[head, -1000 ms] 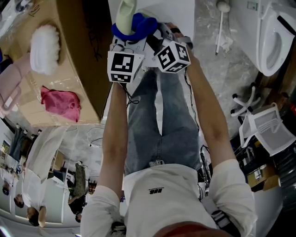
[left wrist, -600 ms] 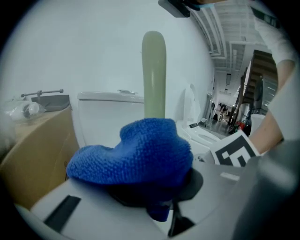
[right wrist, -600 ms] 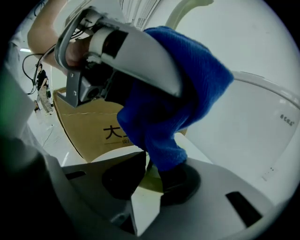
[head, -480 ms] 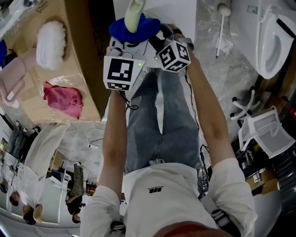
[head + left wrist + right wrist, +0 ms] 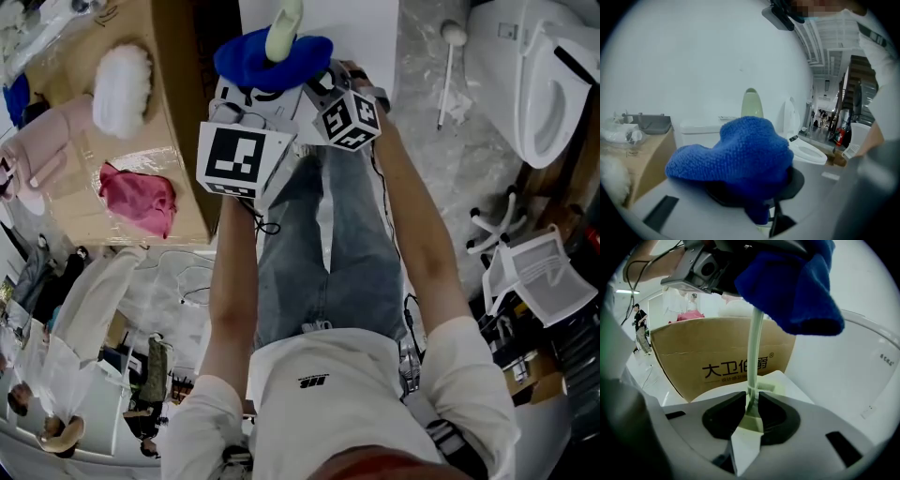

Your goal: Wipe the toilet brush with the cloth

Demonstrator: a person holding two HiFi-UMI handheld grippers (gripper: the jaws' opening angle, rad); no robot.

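- Blue cloth sat at 12 o'clock in the head view, bunched round the brush, whose pale green end stuck out past it.
- Left gripper had its jaws closed on the cloth, which draped over both dark pads and hid most of them.
- Right gripper had its jaws almost together, pinching the brush's thin stem; in its own view the stem ran up toward 12 o'clock and into the cloth.
- Cardboard box lay at 10 o'clock in the head view, and a toilet stood at 2 o'clock.
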